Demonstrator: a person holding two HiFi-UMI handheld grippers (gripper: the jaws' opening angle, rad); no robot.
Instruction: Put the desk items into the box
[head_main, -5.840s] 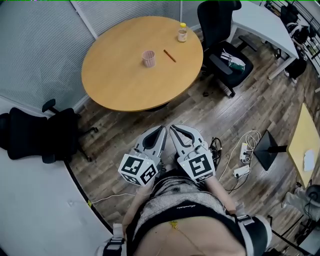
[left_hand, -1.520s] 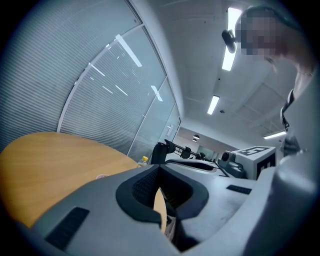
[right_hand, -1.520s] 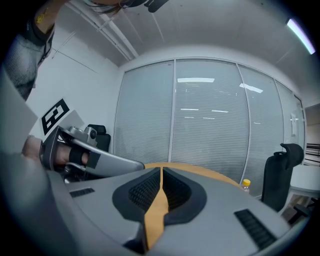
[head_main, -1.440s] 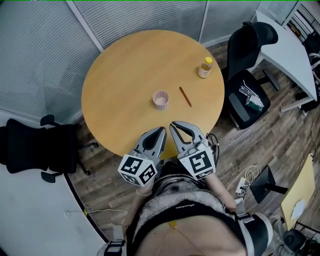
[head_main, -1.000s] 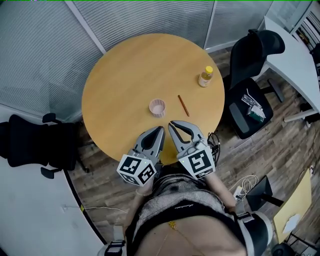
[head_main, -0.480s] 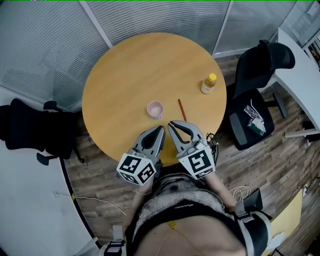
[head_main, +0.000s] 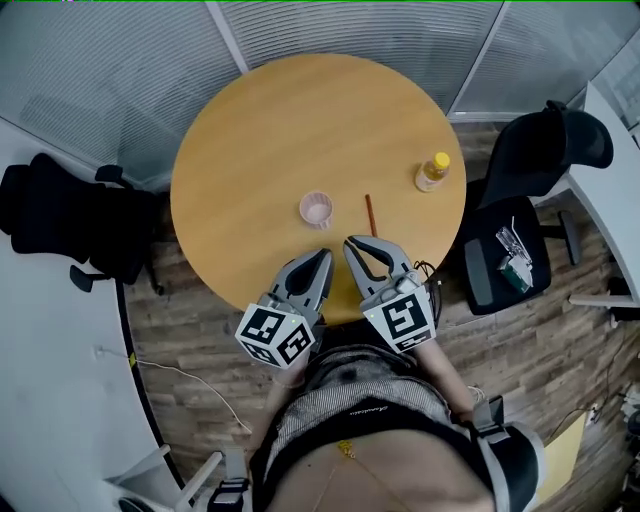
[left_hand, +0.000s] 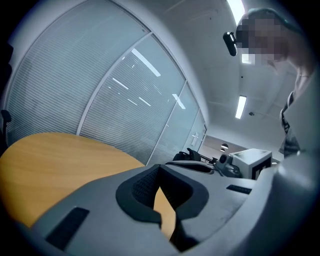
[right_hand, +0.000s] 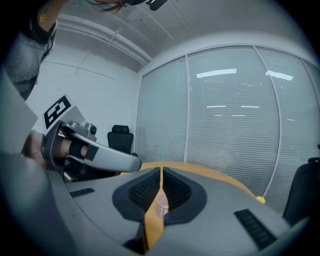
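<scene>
The left gripper (head_main: 321, 258) and the right gripper (head_main: 351, 244) are held side by side over the near edge of the round wooden tabletop (head_main: 250, 140). Their tips are close together but not touching. In each gripper view the 2 fingers are pressed together at the tips and grip nothing.

3 items stand or lie on the tabletop, all beyond the fingers and untouched:
- The pink cup (head_main: 316, 209) stands upright a little ahead of both pairs of fingers, nearly in line with the gap between the 2 grippers. In the right gripper view it shows through the slit below the closed fingertips.
- The pencil (head_main: 370, 215) lies flat just ahead of the right gripper's fingers and slightly to their right. It points away from the person and sits just beside the cup, apart from it.
- The yellow-capped bottle (head_main: 432, 172) stands upright farther ahead and well to the right of the right fingers, near the tabletop's rim.

A black office chair (head_main: 60, 215) stands on the wooden floor (head_main: 200, 340) left of the left fingers. Another black chair (head_main: 545, 165) stands to the right, with small objects on its seat. Glass partitions with blinds (head_main: 110, 60) stand beyond the tabletop.
</scene>
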